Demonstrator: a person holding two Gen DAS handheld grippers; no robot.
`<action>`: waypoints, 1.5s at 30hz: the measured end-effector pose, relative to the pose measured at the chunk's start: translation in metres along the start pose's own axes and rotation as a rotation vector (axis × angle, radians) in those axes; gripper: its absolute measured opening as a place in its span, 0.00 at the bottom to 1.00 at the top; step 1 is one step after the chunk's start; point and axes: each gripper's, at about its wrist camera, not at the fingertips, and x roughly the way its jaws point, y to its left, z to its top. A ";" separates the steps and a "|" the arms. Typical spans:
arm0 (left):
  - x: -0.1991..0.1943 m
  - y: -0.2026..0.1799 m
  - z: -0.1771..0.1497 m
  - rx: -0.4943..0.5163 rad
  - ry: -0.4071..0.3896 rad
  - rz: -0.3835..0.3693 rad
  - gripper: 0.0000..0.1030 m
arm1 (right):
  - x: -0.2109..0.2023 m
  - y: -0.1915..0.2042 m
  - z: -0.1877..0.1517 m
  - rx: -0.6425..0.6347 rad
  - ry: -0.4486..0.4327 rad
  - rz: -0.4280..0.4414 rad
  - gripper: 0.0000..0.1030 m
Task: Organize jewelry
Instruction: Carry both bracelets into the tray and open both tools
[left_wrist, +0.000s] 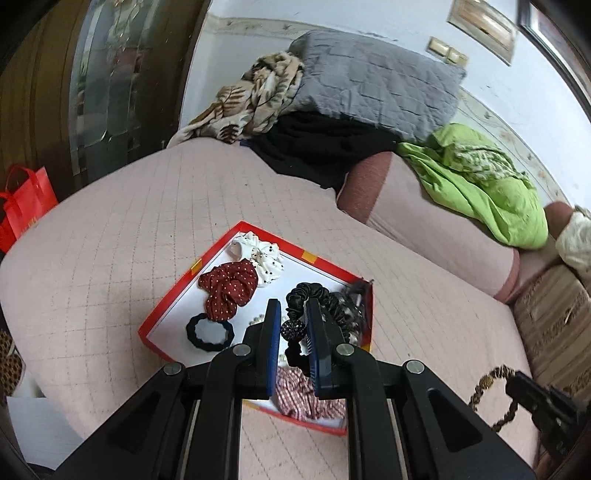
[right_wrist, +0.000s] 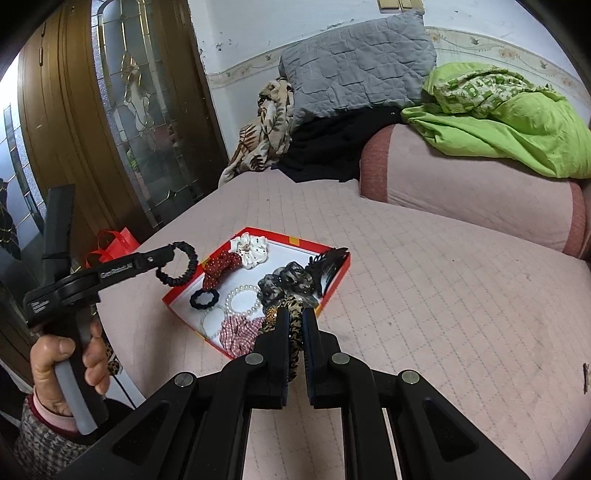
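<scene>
A red-rimmed box (left_wrist: 168, 295) with a white floor lies on the pink bed and also shows in the right wrist view (right_wrist: 334, 280). It holds a red dotted scrunchie (left_wrist: 229, 286), a white scrunchie (left_wrist: 260, 254), a small black hair tie (left_wrist: 209, 332), a pearl bracelet (right_wrist: 242, 299), a checked scrunchie (right_wrist: 240, 332) and dark lace pieces. My left gripper (left_wrist: 293, 314) is shut on a black satin scrunchie (left_wrist: 314, 295) and holds it above the box; the right wrist view shows that scrunchie (right_wrist: 179, 267) hanging from its tips. My right gripper (right_wrist: 295, 317) is shut on a leopard-print scrunchie (right_wrist: 293, 334) at the box's near edge.
A pink quilted cover (right_wrist: 424, 295) covers the bed. A pink bolster (right_wrist: 461, 192), a green cloth (right_wrist: 517, 122), a grey pillow (right_wrist: 354, 70) and a black garment (right_wrist: 332, 151) lie at the back. A red bag (left_wrist: 26, 203) stands by the wooden glass-panelled door (right_wrist: 122, 110) on the left.
</scene>
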 end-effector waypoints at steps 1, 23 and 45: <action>0.007 0.002 0.002 -0.011 0.010 0.000 0.13 | 0.003 0.000 0.001 0.004 0.002 0.000 0.08; 0.128 0.031 0.022 -0.095 0.131 -0.025 0.12 | 0.156 0.016 0.082 0.044 0.134 0.018 0.08; 0.194 0.032 0.009 -0.096 0.260 0.006 0.13 | 0.304 -0.014 0.079 0.115 0.335 -0.051 0.08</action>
